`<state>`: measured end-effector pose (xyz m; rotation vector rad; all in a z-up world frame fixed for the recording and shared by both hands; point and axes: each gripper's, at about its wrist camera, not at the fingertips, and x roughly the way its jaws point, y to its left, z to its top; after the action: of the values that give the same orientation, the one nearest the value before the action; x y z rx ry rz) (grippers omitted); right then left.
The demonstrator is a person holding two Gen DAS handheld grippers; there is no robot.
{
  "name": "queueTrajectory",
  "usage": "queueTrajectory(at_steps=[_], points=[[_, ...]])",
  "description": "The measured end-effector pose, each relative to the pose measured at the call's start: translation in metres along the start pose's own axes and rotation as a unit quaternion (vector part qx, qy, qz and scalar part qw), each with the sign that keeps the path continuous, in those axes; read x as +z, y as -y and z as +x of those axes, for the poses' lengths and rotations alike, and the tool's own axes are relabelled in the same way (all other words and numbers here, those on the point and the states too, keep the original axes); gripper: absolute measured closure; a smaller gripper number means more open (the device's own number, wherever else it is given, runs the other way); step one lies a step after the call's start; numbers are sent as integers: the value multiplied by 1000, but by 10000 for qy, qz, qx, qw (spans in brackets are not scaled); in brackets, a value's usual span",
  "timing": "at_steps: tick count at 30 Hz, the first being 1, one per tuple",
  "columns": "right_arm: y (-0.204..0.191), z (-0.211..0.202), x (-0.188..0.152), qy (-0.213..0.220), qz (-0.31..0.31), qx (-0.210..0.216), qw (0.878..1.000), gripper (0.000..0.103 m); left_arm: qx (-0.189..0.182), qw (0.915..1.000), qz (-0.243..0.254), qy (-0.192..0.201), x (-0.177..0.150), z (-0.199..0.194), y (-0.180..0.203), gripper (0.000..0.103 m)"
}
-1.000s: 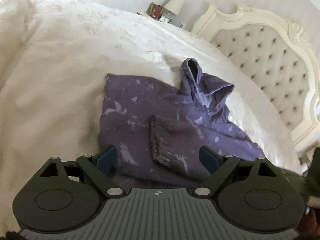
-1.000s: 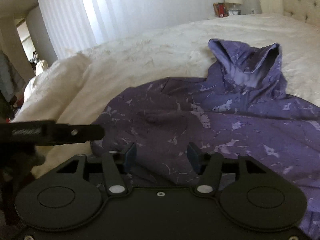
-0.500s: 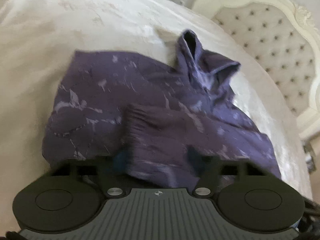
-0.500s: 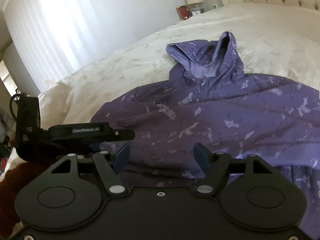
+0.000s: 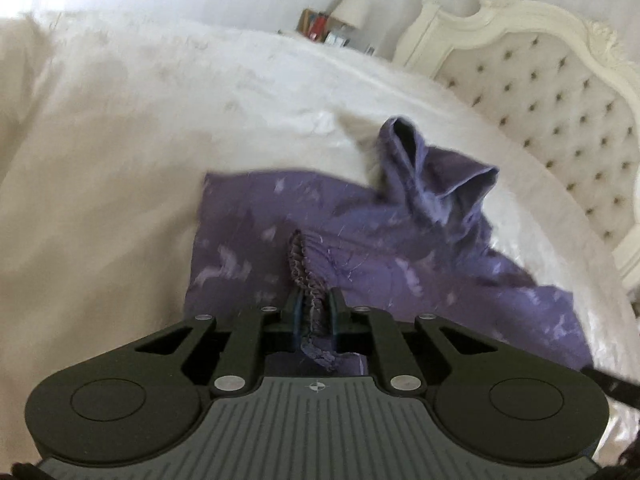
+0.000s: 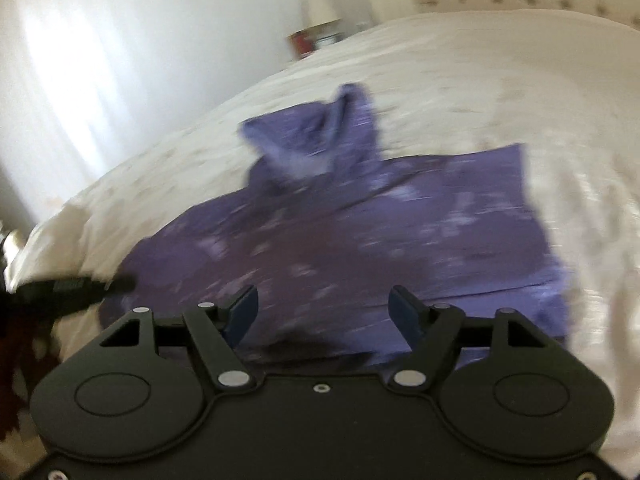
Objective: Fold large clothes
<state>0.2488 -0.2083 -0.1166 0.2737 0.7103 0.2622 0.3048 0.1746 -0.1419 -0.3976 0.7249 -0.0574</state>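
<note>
A purple hoodie (image 5: 360,248) with pale marks lies spread on the white bed, its hood (image 5: 432,176) standing up at the far side. My left gripper (image 5: 314,312) is shut on a ribbed cuff or hem edge (image 5: 300,264) of the hoodie at its near side. In the right wrist view the hoodie (image 6: 380,232) lies ahead, hood (image 6: 320,132) at the far end. My right gripper (image 6: 324,312) is open and empty just above the hoodie's near edge. The view is blurred.
The white bedspread (image 5: 120,180) surrounds the hoodie. A tufted cream headboard (image 5: 540,88) stands at the right. A bedside table with a lamp (image 5: 352,8) is behind the bed. The other gripper's dark body (image 6: 68,288) shows at the left of the right wrist view.
My left gripper has closed on the hoodie's ribbed edge and pulled back. My right gripper has swung to the right along the near edge and stays open.
</note>
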Motion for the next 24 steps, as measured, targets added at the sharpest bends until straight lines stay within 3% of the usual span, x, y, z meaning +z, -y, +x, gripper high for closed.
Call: queueTrajectory(at_steps=[5,11,15,20,24], points=[[38,1,6,248,180,-423,9986,27,100,9999,-17,-93,-9,12,-9,88],[86,25,-10,-987,721,-767,9895,27,142,9996,221,-142,-13,15,-9,87],[80,2,-17,-958,392,-727,9920,27,150,9994,273,-146,-15,18,-10,87],[70,4,-15,-794,-632,-1671,9807,27,157,9994,277,-161,-15,19,-9,87],[66,20,-13,-668,-1207,-1793,9741,30,169,9992,308,-178,-14,19,-9,87]])
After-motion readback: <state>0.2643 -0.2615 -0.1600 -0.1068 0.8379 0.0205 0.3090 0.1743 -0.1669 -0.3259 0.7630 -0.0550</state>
